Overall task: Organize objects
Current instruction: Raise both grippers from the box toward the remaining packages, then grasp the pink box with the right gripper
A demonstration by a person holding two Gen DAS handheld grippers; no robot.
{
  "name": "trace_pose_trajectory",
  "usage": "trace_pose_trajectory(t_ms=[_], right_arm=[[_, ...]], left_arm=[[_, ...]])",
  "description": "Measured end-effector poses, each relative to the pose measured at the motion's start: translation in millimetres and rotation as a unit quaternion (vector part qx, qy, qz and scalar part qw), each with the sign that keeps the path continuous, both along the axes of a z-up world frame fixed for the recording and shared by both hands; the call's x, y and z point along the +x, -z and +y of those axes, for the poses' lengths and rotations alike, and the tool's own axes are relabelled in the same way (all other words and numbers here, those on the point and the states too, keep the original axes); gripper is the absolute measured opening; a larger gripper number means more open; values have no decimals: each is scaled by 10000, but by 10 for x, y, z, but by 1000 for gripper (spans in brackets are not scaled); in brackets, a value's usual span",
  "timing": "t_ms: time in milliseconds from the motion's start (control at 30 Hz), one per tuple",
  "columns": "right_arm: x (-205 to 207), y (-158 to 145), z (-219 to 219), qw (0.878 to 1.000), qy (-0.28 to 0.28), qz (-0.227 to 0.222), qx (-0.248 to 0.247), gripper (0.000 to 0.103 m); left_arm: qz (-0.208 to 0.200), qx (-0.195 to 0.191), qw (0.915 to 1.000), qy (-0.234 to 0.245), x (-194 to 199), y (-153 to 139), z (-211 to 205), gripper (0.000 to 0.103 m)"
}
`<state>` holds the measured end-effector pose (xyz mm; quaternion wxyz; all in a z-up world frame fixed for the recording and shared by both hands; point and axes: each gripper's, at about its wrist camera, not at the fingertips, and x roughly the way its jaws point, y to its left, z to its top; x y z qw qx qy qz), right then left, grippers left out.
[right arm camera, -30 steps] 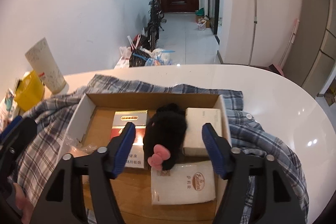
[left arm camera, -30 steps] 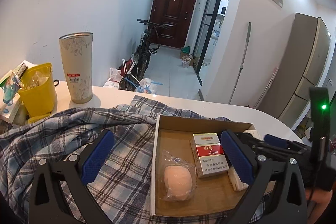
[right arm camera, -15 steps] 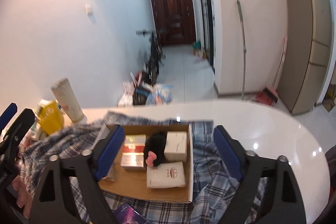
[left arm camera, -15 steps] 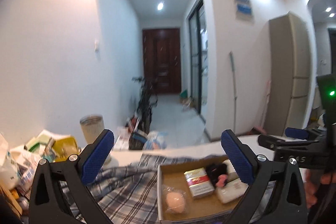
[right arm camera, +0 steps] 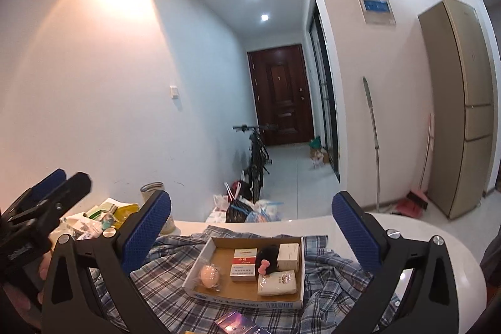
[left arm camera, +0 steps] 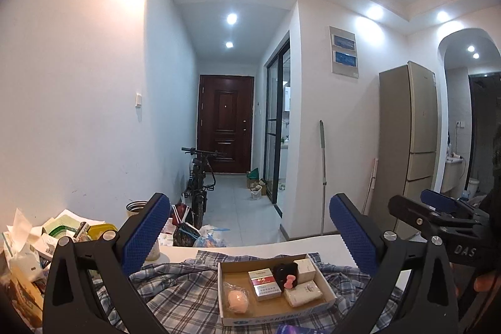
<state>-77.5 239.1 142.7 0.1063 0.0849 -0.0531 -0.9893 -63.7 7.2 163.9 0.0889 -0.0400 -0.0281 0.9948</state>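
White table [right arm camera: 416, 227] under a plaid shirt [right arm camera: 325, 280] fills the foreground. Both the left gripper [left arm camera: 250, 235] and right gripper [right arm camera: 252, 229] hang wide apart, empty, well above the box [right arm camera: 247, 298]. Inside it lie a cigarette pack [right arm camera: 243, 263], bagged sponge [right arm camera: 209, 272], black plush [right arm camera: 267, 255], carton and tissues (labels unreadable). A purple item [right arm camera: 238, 327] at the frame's bottom edge is cut off; reaching for it blind could snag the shirt and drag the box.

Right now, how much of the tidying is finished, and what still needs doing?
Five things already lie in the cardboard box: a red cigarette pack, a black fluffy item with a pink bow, a white carton, a tissue pack and a wrapped peach-coloured ball. Nothing is in hand: the left gripper and right gripper both have jaws wide open, raised above the table. Left outside: a purple packet on the plaid shirt.
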Motion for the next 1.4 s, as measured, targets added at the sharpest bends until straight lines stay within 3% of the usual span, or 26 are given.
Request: trace_pose_trajectory(t_ms=[233, 367, 500, 633, 967, 1233, 1400], right_arm=[[360, -72, -28, 9990, -95, 393, 171, 103], [437, -12, -15, 9986, -272, 403, 199, 103], [497, 161, 29, 9989, -328, 312, 96, 103], [425, 416, 23, 9993, -360, 53, 121, 103], [90, 871, 52, 9975, -412, -577, 47, 103], [-164, 1159, 61, 9931, -409, -1099, 18, 103], [-256, 1255, 101, 9887, -451, -1426, -121, 103]], left_arm=[[51, 400, 9991, 88, 270, -68, -132, 103], [-111, 306, 9994, 129, 348, 15, -130, 103], [-278, 104, 9995, 110, 421, 327, -68, 103], [-577, -111, 9983, 42, 356, 637, 23, 103], [-1600, 328, 9866, 13, -116, 1291, -97, 103], [-2063, 182, 9783, 8, -282, 1578, -94, 103], [-2125, 152, 9770, 34, -282, 1585, -88, 103]])
